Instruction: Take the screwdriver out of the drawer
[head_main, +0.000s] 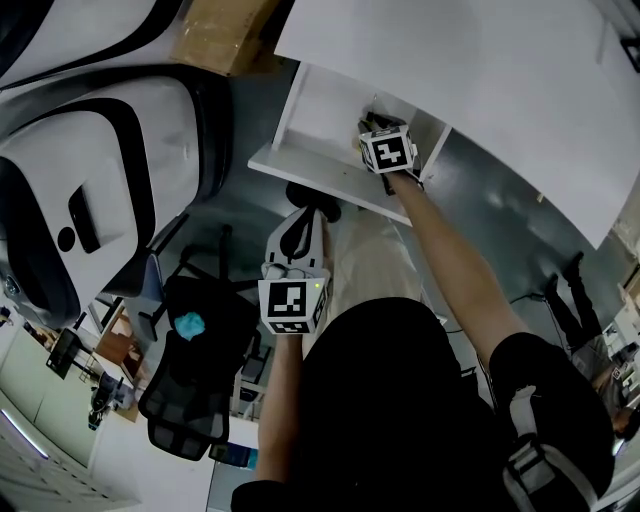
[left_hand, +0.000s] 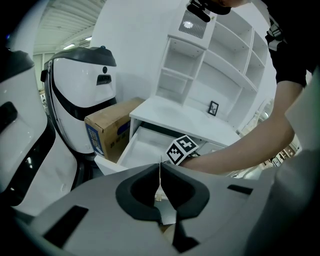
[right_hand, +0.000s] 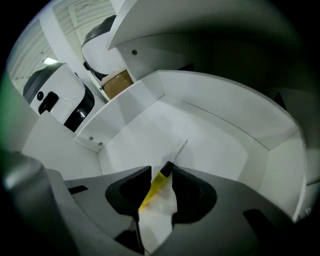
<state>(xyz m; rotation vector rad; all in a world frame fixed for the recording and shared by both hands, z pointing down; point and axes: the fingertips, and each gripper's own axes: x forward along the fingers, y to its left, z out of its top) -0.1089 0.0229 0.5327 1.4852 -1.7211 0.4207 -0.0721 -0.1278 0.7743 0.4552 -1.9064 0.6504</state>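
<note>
The screwdriver (right_hand: 156, 186), with a yellow handle, black collar and thin metal shaft, lies on the floor of the open white drawer (right_hand: 150, 125). My right gripper (right_hand: 162, 170) reaches down into the drawer, open, and the handle lies between its fingertips without being clamped. The head view shows the right gripper (head_main: 385, 140) inside the drawer (head_main: 318, 172), with the screwdriver hidden. My left gripper (head_main: 300, 228) hangs in front of the drawer, below its front panel. In the left gripper view the left gripper (left_hand: 160, 176) is shut on nothing.
A white shelf unit (left_hand: 215, 65) stands on the desk top above the drawer. A cardboard box (left_hand: 107, 127) and a large white-and-black robot shell (left_hand: 82, 95) stand left of the drawer. An office chair (head_main: 190, 370) stands on the floor behind my left arm.
</note>
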